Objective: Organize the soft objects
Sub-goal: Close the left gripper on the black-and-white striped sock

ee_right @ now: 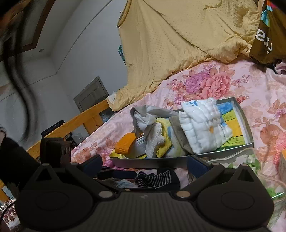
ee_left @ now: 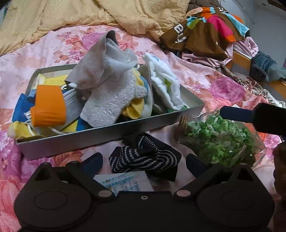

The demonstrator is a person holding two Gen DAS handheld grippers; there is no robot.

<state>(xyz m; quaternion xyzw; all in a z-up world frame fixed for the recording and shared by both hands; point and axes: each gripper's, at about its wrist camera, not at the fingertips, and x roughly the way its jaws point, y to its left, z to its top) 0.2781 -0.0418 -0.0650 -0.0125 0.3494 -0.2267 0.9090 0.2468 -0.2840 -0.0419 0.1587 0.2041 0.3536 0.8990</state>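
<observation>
While I look through both wrist cameras, I see a bed covered with a pink floral sheet (ee_left: 205, 78), and a yellow quilt (ee_left: 89, 12) is crumpled at its far side. On the sheet stands a grey tray (ee_left: 107, 132) full of soft things: a grey towel (ee_left: 109, 100), a white padded cloth (ee_left: 164, 83), yellow and blue pieces, and an orange strap (ee_left: 48, 107) at its left end. A dark striped sock (ee_left: 143, 157) lies on the sheet just in front of the tray, beside a clear jar of green bits (ee_left: 218, 142) that lies on its side.

My left gripper (ee_left: 143, 160) has its 2 fingers wide apart, one on each side of the sock, and holds nothing. My right gripper (ee_right: 144, 164) is also wide and holds nothing; the sock is low between its fingers, near the tray wall.

In the right wrist view I see a wooden bed rail (ee_right: 75, 123), a pale wall (ee_right: 85, 53) and a grey door (ee_right: 91, 94) behind it. A colourful brown garment (ee_left: 205, 30) lies at the far right of the bed.
</observation>
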